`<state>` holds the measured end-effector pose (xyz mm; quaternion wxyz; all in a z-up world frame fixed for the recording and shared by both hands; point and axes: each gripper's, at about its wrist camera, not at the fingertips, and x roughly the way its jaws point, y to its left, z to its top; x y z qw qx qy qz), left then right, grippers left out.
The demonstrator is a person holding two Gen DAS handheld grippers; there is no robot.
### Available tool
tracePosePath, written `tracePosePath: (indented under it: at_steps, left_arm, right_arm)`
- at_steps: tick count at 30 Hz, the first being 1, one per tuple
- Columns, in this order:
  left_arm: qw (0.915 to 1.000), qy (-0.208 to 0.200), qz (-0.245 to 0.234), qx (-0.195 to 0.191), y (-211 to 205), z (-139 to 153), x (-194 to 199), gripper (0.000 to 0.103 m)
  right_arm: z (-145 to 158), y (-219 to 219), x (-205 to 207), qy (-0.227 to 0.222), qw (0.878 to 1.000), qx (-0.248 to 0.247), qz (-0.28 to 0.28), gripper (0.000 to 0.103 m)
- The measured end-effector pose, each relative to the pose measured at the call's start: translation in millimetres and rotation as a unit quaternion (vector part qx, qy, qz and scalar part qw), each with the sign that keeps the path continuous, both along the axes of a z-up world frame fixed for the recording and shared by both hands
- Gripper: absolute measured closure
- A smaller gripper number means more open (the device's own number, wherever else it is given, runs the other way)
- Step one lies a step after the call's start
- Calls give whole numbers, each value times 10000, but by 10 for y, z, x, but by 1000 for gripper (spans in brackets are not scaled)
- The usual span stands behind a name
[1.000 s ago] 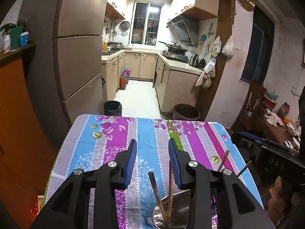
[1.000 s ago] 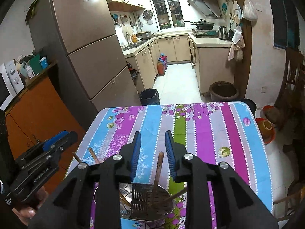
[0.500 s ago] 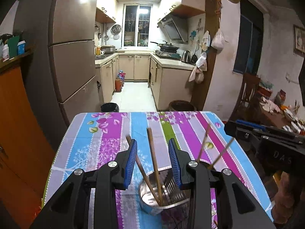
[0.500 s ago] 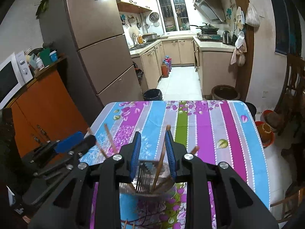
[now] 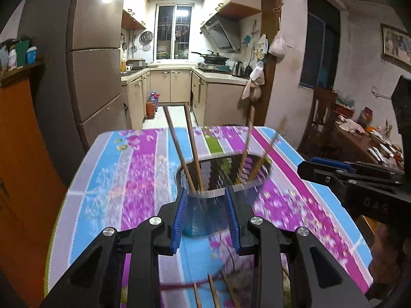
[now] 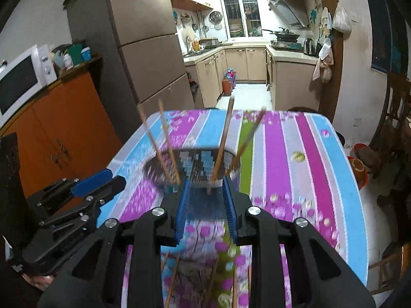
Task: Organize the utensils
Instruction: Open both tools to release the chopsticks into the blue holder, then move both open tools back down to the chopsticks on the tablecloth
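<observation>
Now, both of my claws point down over the striped floral desk, and both views are smeared with blur.

Left claw: jaws closing, still parted. The near wall of the round metal utensil holder shows in the gap between the blue pads; I cannot tell whether the pads touch it. Nothing looks pinched.

Right claw: jaws parted and steady. The same holder sits just beyond the tips, its near rim in the gap. I cannot tell about contact here either.

The holder stands toward the middle of the desk, nearer my edge than the far edge. Wooden chopsticks lean upright in it, two toward its left side, two toward its right. In the right wrist view, four sticks fan out from it likewise.

More loose chopsticks lie flat on the desk at my near edge, under the claws; they also show in the right view.

Each claw is visible from the other's camera: right claw at the right edge, left claw off the desk's left edge.
</observation>
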<state>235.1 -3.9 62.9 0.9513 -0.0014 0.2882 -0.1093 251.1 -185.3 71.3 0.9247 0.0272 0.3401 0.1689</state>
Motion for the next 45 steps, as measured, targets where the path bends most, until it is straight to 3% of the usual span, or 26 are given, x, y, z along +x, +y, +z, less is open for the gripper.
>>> tracePosePath:
  at_steps: [10,20,27,33,39,45]
  left_arm:
    - [9989,373,-224,-175,85,-550,-793,74]
    - [9976,548,-415,87,-8,-1057,-1430,74]
    - [9969,388,-464,499,-22,-1388,-2003,74]
    - [9972,464,-183,561,96,-1652,-2333,74]
    - [9975,421,172,535,185,-1768,-2537,74]
    - [9971,224,-133,713,64,-1763,-2653,74]
  right_arm:
    - [-484,-48,-748,221,9992,207,243,78]
    - [-1049,-73,-1504,503,9976,335,332,78]
    - [-1399,-141,-2002,411,9991,33,98,78]
    - [-1617,-169,-2362,-88,9982,-582,-83,78]
    - [-1677,-232,-2483,-282,9982,-502,-194,78]
    - [-1733,-194,-2544,-160,9988,-445,-139,78]
